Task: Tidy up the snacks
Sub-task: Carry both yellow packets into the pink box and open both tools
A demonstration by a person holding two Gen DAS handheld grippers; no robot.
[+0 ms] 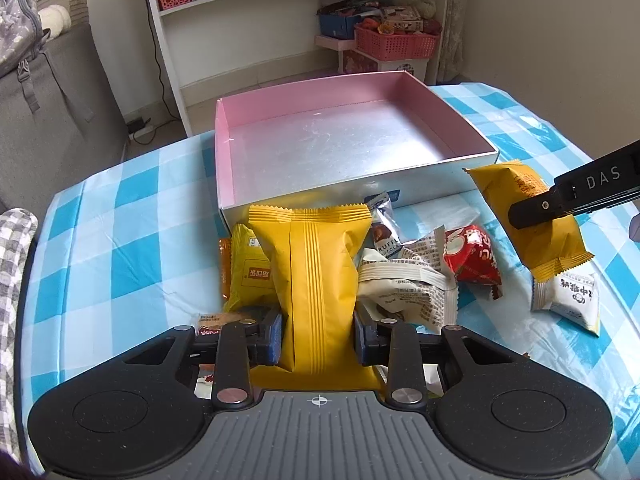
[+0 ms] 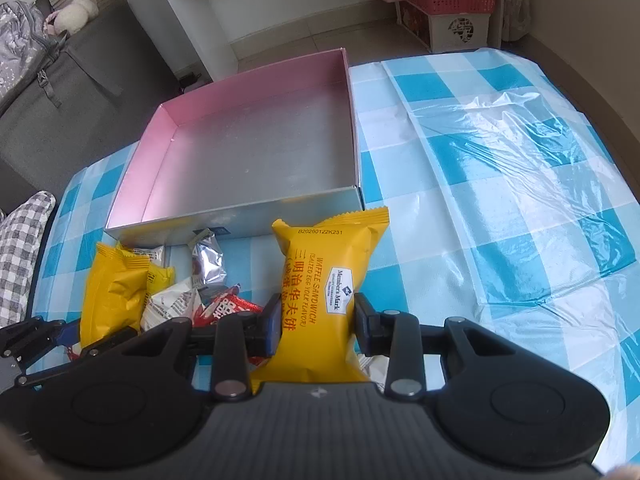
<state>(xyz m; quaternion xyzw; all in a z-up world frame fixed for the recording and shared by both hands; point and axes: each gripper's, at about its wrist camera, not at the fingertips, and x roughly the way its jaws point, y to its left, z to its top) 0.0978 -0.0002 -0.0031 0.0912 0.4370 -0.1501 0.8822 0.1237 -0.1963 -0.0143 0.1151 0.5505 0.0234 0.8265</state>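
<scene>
A yellow pack (image 1: pixel 316 280) is clamped lengthwise in the left gripper (image 1: pixel 318 338), another pack (image 2: pixel 326 292) in the right gripper (image 2: pixel 318 326); the box (image 1: pixel 228 184) lies straight ahead of both.

White shelf unit (image 1: pixel 280 20) against cream wall (image 1: pixel 540 20); grey sofa (image 1: pixel 52 112) left; pink baskets (image 1: pixel 394 42) on tiled floor (image 1: pixel 256 76); daylight.
</scene>
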